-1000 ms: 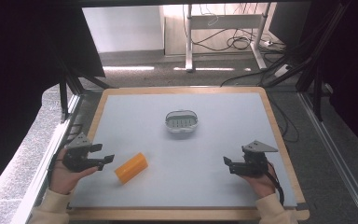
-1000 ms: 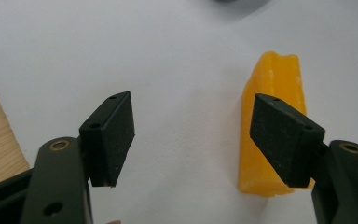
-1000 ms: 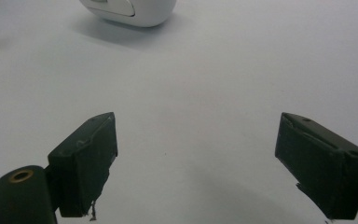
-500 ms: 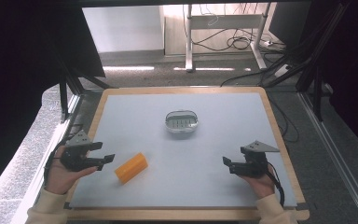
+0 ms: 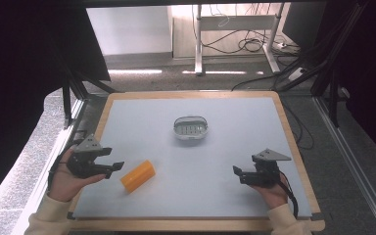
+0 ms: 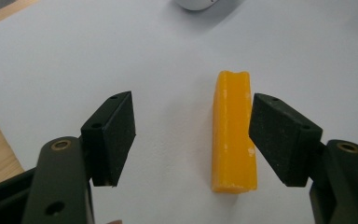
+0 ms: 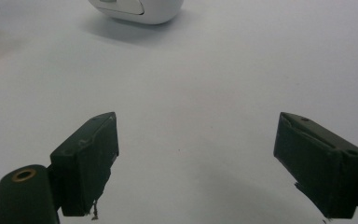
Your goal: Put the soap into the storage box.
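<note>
My left gripper point(image 5: 108, 164) hangs at eight o'clock on the table point(image 5: 142, 122), held level and pointing toward three o'clock. Its jaws stand wide apart, though they have just narrowed slightly. The orange block point(image 5: 137, 176) lies just ahead, untouched. My right gripper point(image 5: 240, 174), jaws spread on nothing, hangs at four o'clock, aimed toward nine.

Orange block point(image 5: 137, 176); white dish point(image 5: 192, 128); black claws.

Black tongs point(image 5: 116, 166), cream sleeves point(image 5: 46, 220)
</note>
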